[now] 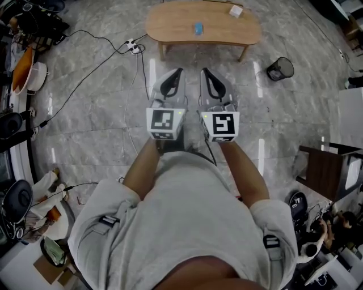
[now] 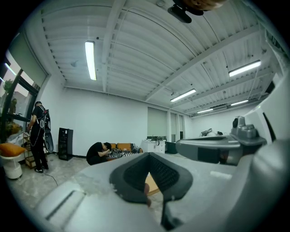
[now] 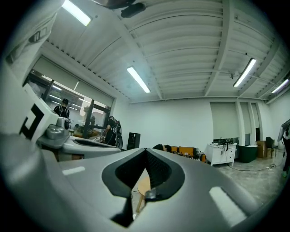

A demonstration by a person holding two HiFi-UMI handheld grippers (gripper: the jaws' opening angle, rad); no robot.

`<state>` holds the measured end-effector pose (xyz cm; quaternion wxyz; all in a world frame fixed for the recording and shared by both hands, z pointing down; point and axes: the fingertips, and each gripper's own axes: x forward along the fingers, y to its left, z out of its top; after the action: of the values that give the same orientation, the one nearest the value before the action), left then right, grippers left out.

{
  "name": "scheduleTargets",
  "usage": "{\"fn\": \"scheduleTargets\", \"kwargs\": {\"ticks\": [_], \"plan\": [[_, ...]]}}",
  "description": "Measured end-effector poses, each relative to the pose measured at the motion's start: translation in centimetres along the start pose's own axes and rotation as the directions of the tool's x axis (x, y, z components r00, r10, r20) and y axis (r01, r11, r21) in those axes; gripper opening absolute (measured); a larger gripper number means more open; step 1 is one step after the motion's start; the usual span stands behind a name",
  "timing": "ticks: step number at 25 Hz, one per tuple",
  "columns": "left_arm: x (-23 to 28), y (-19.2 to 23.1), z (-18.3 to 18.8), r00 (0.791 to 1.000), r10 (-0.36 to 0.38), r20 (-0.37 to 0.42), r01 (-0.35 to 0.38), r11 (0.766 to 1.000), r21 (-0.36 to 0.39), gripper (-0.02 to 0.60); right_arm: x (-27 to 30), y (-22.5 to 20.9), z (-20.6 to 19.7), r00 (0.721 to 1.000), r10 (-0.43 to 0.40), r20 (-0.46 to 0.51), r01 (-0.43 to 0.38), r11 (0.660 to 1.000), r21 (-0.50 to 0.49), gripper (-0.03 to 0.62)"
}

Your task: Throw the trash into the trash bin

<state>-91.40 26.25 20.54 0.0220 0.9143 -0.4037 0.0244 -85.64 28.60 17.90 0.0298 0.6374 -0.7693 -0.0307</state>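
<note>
Both grippers are held side by side in front of the person, pointing level toward a light wooden oval table (image 1: 170,25). On the table lie a small blue item (image 1: 197,28) and a small white item (image 1: 235,10). A black mesh trash bin (image 1: 280,68) stands on the floor right of the table. My left gripper (image 1: 178,72) (image 2: 148,155) is shut with nothing between its fingers. My right gripper (image 1: 205,72) (image 3: 145,149) is shut and empty too. A sliver of the table (image 3: 143,186) shows through the right gripper's jaws.
A power strip (image 1: 134,46) with black cables lies on the marble floor left of the table. Bags and clutter line the left edge (image 1: 22,68). A dark cabinet (image 1: 326,170) stands at the right. A crouching person (image 2: 99,153) and a standing person (image 2: 38,136) are far off.
</note>
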Motion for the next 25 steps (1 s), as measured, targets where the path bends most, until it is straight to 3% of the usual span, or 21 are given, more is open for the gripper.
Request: {"fn": "scheduleTargets", "kwargs": {"ticks": [9, 15, 21, 25], "plan": [[11.4, 7.4, -1.7, 0.996, -0.047, -0.07, 0.045, 0.998, -0.031, 0.019, 12.8, -3.9, -2.2, 0.998, -0.029, -0.049, 0.031, 0.999, 0.04, 0.008], [18.1, 12.5, -3.3, 0.988, -0.102, -0.115, 0.095, 0.993, -0.064, 0.019, 20.6, -5.6, -4.5, 0.989, -0.063, -0.134, 0.067, 0.997, 0.026, 0.008], [23.4, 16.5, -6.5, 0.978, -0.137, -0.157, 0.121, 0.987, -0.108, 0.019, 26.0, -7.6, -8.0, 0.972, -0.104, -0.212, 0.108, 0.994, 0.008, 0.008], [25.7, 17.4, -8.3, 0.97, -0.154, -0.19, 0.129, 0.982, -0.137, 0.019, 28.5, -8.7, -10.0, 0.964, -0.083, -0.254, 0.087, 0.996, 0.003, 0.008]]}}
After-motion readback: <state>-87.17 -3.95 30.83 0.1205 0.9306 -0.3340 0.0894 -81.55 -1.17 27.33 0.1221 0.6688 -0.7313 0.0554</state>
